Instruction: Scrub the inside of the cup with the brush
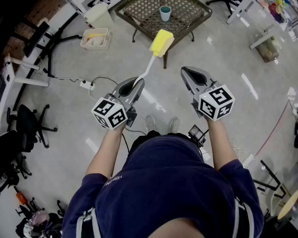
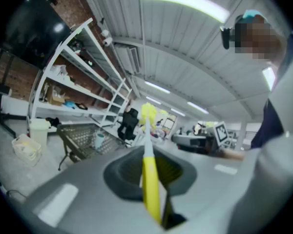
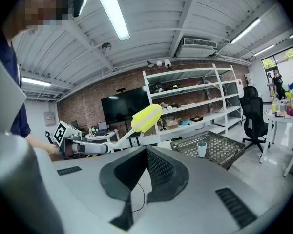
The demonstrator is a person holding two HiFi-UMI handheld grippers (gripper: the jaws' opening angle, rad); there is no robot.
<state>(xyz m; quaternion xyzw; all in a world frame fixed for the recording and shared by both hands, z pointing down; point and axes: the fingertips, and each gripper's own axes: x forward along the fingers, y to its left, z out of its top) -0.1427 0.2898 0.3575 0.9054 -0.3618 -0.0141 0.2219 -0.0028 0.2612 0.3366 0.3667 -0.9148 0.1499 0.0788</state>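
Cup (image 1: 165, 13): pale teal, stands upright on the dark mesh table (image 1: 144, 4), well apart from both grippers. Brush (image 1: 161, 42): yellow sponge head on a white stem with a yellow grip, angled up and away toward the table; in the head view the head overlaps the table's near edge, clear of the cup. Left gripper (image 1: 135, 85): jaws clamped on the brush's yellow grip, stem running out between them. Right gripper (image 1: 189, 75): jaws closed together, nothing between them, beside the left gripper. On the floor left of the table: white bin (image 1: 96, 38); nearer, white power strip (image 1: 86, 85) with black cable.
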